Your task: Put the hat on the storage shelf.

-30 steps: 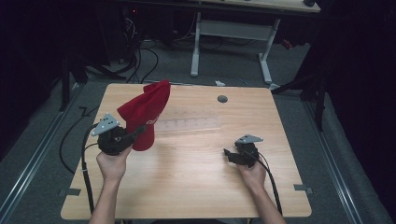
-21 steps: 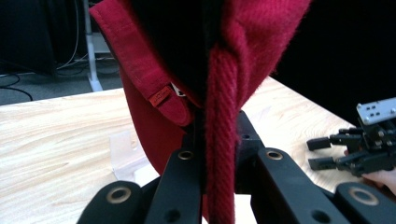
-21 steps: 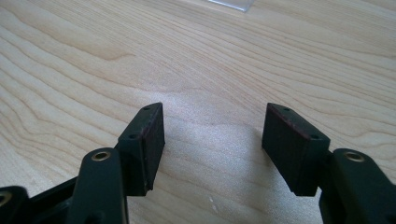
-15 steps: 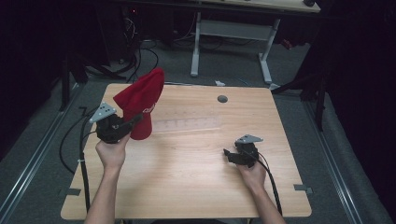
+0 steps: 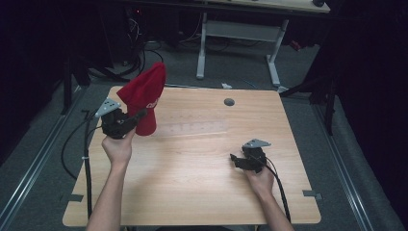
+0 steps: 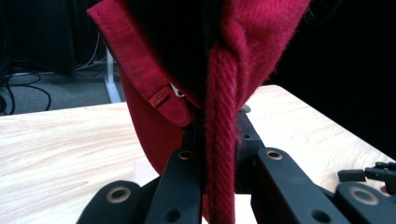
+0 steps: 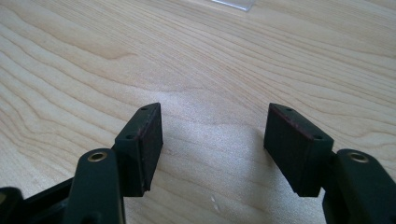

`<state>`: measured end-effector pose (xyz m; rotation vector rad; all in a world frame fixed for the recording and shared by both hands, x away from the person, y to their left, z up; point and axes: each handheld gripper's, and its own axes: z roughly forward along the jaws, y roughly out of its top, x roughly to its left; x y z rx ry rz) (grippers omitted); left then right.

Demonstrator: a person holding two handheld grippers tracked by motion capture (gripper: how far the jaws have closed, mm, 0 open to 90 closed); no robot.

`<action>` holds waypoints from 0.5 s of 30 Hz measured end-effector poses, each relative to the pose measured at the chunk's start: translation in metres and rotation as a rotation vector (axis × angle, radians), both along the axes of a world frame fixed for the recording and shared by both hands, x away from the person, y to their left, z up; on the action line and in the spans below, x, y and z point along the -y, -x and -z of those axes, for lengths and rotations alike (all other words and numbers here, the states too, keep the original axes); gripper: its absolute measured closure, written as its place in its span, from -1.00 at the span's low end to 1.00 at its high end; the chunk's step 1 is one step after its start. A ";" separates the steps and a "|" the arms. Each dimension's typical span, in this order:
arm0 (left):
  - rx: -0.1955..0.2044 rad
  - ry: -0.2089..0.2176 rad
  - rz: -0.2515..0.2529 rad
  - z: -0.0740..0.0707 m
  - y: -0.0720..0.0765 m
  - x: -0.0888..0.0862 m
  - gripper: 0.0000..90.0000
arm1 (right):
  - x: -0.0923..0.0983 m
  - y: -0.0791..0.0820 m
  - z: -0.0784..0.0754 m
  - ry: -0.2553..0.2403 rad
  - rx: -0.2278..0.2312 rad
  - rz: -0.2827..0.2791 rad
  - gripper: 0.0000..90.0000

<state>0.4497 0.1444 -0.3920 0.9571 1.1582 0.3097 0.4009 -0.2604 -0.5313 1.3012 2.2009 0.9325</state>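
Left gripper, raised above the table's left edge: jaws clamped on the thick ribbed hem of a red knitted woollen hat, which stands up from the jaws over the far-left part of the pale wooden table. A small red tab shows inside the hat's folded rim. Right gripper, near the table's right side: jaws wide apart, nothing between them, low over bare wood.

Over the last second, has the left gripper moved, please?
Yes. The left gripper, clamped on the red hat, has drifted toward the table's far-left corner, away from the grey hole.
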 end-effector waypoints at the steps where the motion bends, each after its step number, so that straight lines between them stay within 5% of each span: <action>1: 0.000 0.000 0.001 0.000 -0.003 0.001 0.88 | 0.000 0.000 0.000 0.001 -0.001 -0.001 -0.17; 8: 0.003 0.015 -0.004 0.006 -0.021 0.009 0.87 | 0.000 0.000 0.000 0.000 -0.001 -0.003 -0.18; 15: -0.010 -0.035 -0.002 0.017 -0.034 0.019 0.87 | 0.000 0.000 0.000 0.001 -0.001 -0.005 -0.19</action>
